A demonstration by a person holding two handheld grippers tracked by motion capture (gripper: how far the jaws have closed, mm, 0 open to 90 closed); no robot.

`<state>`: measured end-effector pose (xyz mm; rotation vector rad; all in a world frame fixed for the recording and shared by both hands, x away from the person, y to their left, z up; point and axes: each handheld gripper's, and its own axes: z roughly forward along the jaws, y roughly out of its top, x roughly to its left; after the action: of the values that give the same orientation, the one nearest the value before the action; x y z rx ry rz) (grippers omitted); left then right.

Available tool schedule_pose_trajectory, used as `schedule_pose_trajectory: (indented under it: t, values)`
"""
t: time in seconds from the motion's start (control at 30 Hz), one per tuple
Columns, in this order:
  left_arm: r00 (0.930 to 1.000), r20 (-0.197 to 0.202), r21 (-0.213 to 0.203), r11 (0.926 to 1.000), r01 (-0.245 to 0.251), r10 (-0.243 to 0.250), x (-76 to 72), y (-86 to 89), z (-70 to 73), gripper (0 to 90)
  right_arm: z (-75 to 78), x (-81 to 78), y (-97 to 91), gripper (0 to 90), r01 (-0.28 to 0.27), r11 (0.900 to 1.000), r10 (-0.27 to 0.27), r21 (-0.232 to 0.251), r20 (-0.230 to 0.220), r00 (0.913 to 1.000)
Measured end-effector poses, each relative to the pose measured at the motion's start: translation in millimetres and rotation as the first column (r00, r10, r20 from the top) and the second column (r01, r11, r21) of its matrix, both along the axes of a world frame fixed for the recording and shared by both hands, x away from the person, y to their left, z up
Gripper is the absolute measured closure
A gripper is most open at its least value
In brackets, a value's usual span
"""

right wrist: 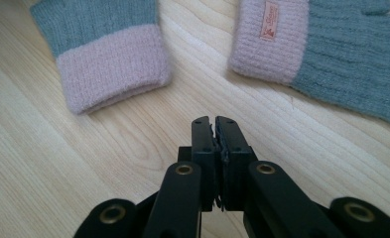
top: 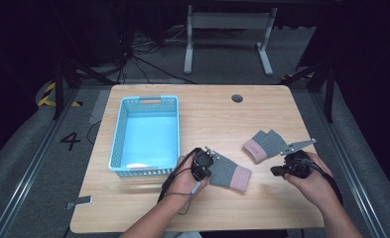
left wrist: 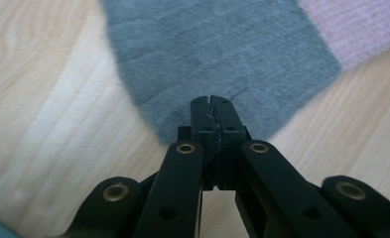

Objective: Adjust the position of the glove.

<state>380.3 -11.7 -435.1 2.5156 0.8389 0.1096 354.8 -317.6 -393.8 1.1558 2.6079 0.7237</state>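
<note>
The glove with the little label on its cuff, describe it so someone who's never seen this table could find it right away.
Start at the blue basket on the left of the wooden table and look right, past the first grey glove beside the left hand-held gripper. The one wanted lies farther right and farther back. Its pink cuff alone shows a small sewn label.

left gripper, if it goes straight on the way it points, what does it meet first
Probably the near glove: the left gripper, jaws shut, points at its grey part, seemingly just above the edge. Depth is unclear, so it may already touch.
</note>
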Motion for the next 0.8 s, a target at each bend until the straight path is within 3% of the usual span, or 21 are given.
schedule_pose_trajectory:
  t: [0.3, 0.5, 0.8]
  values:
    - [0.9988, -0.032, 0.028, 0.9989, 0.039, -0.038, -4.0, -7.1, -1.8, 90.0, 0.3, -0.9, -0.8, 87.2, 0.001, 1.0, -0.001, 0.002, 0.001, 1.0]
    - [0.997, -0.054, 0.02, 0.9983, 0.055, -0.054, -6.9, -10.0, -1.2, 90.0, 0.2, -0.6, -1.4, 86.6, 0.004, 1.0, -0.004, 0.004, -0.001, 1.0]
    - [0.9888, -0.085, 0.018, 0.992, 0.125, -0.123, -19.0, -22.0, 0.9, 90.0, -1.0, 0.2, -1.7, 86.0, 0.005, 1.0, -0.005, 0.007, -0.009, 0.9999]
